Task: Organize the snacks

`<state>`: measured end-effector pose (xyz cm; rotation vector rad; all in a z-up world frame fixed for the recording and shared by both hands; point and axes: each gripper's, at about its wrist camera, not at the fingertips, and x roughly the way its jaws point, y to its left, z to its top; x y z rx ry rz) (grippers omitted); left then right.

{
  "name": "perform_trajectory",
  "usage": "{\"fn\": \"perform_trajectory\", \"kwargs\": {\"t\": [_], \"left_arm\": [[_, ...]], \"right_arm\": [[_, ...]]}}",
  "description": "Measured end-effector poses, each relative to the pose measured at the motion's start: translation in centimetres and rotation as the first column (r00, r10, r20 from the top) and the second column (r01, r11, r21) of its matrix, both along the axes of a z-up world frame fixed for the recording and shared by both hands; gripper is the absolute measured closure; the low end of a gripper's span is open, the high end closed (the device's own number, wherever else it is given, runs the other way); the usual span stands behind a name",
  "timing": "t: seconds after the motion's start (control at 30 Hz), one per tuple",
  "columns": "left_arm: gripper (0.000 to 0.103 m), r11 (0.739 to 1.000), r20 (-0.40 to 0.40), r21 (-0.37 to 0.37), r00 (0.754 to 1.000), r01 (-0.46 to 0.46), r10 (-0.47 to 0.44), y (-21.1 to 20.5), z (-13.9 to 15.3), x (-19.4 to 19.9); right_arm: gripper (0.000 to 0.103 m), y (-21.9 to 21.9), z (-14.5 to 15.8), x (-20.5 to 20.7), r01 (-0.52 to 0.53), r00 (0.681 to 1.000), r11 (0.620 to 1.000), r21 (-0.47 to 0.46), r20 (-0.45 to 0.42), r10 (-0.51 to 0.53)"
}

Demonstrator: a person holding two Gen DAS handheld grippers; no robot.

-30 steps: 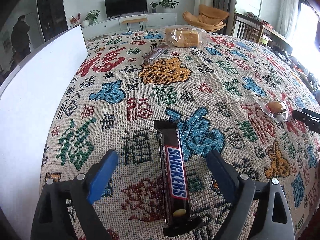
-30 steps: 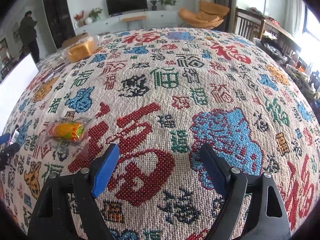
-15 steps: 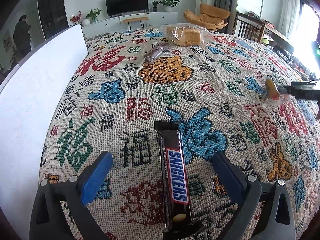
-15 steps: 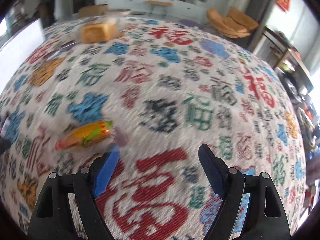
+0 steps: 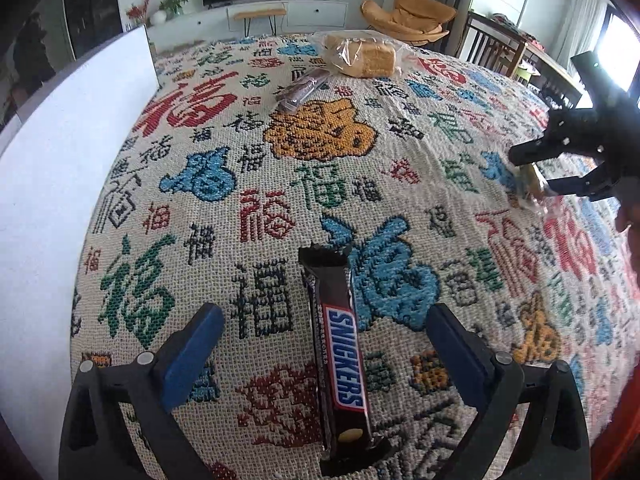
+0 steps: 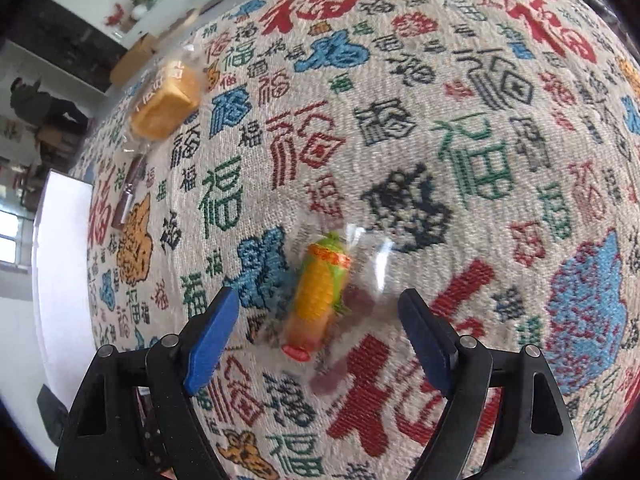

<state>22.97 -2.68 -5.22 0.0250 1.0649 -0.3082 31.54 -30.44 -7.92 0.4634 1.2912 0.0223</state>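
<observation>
A Snickers bar [image 5: 340, 360] lies lengthwise on the patterned tablecloth [image 5: 248, 152]. My left gripper [image 5: 322, 320] straddles it; the jaws stand wide and are closing, and neither pad touches the bar. A corn-shaped snack in a clear wrapper [image 6: 320, 292] lies between the fingers of my right gripper [image 6: 318, 298]. Those jaws are opening, with the pads clear of the wrapper. In the left wrist view the right gripper [image 5: 534, 170] hangs over that snack [image 5: 530, 178] at the right edge.
A bagged loaf of bread [image 5: 360, 54] [image 6: 166, 104] and a dark wrapped bar [image 5: 300, 90] [image 6: 128, 192] lie at the far side. A white board [image 5: 60, 200] [image 6: 60, 260] stands along the left. Chairs and a TV unit stand beyond the table.
My right gripper has swung across and rolled, so the corn snack went from its left side to between its fingers. The left gripper has stayed over the Snickers bar.
</observation>
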Motion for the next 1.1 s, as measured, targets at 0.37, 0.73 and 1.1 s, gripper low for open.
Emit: {"fn": "perform_trajectory", "kwargs": {"t": [0.37,0.73,1.1], "left_arm": [[0.087,0.986,0.01,-0.154,0.998,-0.067,0.07,3.8,2.6,-1.9],[0.087,0.951,0.12,-0.293,0.983,-0.099,0.139,8.2,9.0,-5.7],[0.087,0.894,0.267,-0.422,0.922,-0.15,0.28,17.7,19.9,-8.8]], "right_arm": [[0.084,2.1,3.8,-2.9,-0.175,0.979,0.971,-0.161,0.081,0.189],[0.083,5.9,10.3,-5.0,-0.273,0.934,0.958,-0.089,0.212,0.286],[0.083,17.9,18.7,-6.7,-0.491,0.786,0.868,-0.071,0.394,0.477]]}}
